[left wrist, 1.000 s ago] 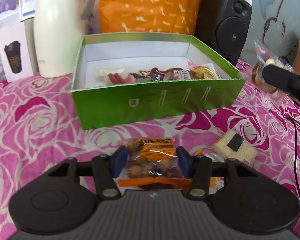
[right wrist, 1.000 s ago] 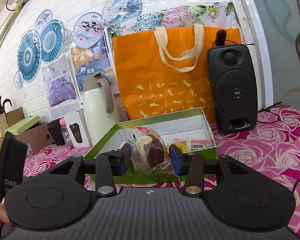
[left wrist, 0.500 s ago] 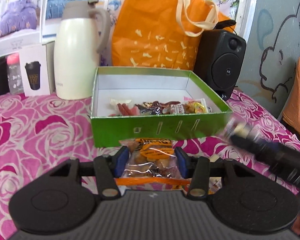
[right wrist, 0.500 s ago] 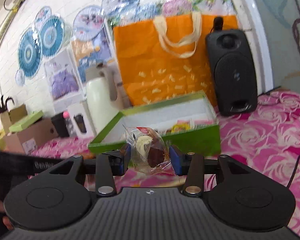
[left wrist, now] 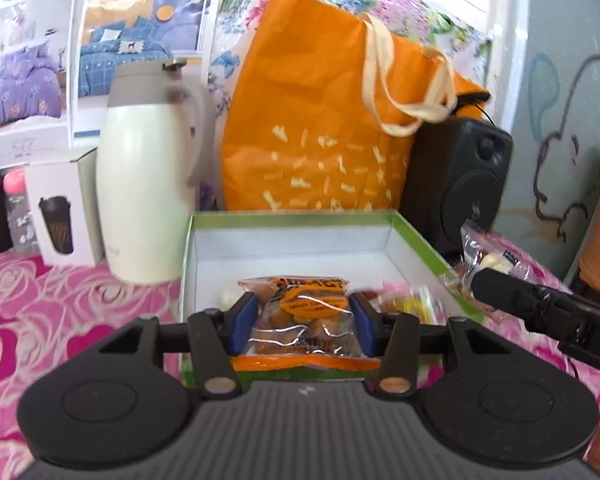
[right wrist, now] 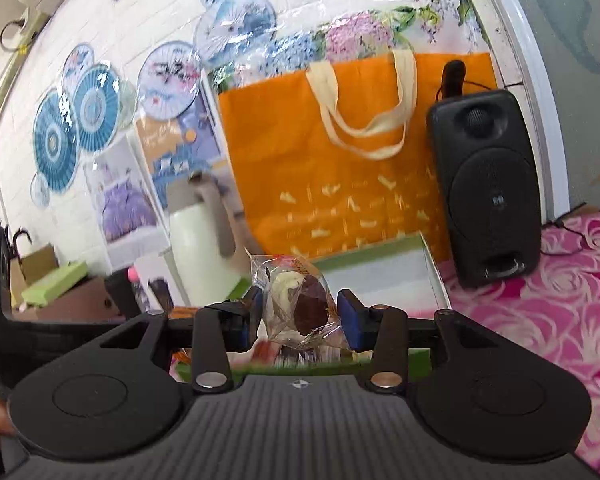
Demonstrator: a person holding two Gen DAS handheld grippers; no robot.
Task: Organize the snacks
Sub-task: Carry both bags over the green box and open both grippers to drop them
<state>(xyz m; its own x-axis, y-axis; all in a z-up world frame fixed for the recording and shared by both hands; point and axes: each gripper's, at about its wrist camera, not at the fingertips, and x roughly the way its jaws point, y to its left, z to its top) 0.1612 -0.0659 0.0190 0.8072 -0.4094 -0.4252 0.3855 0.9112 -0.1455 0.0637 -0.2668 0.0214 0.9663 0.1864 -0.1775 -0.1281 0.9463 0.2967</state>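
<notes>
My left gripper (left wrist: 302, 326) is shut on an orange-labelled clear snack packet (left wrist: 306, 320), held in the air just over the near wall of the open green box (left wrist: 428, 240). Several wrapped snacks (left wrist: 410, 304) lie on the box's white floor. My right gripper (right wrist: 302, 314) is shut on a clear bag with a white and a brown pastry (right wrist: 300, 300), lifted over the same green box (right wrist: 384, 252). In the left wrist view the right gripper's finger (left wrist: 512, 292) and its pastry bag (left wrist: 488, 256) show at the box's right wall.
Behind the box stand a cream thermos jug (left wrist: 144, 188), an orange tote bag (left wrist: 332, 132) and a black speaker (left wrist: 460, 184). A white cup carton (left wrist: 62, 212) is at the left. A pink rose-patterned cloth (left wrist: 60, 308) covers the table.
My left gripper lifted the orange packet off the cloth and carried it forward over the box's near wall. My right gripper moved with its pastry bag toward the box's right side.
</notes>
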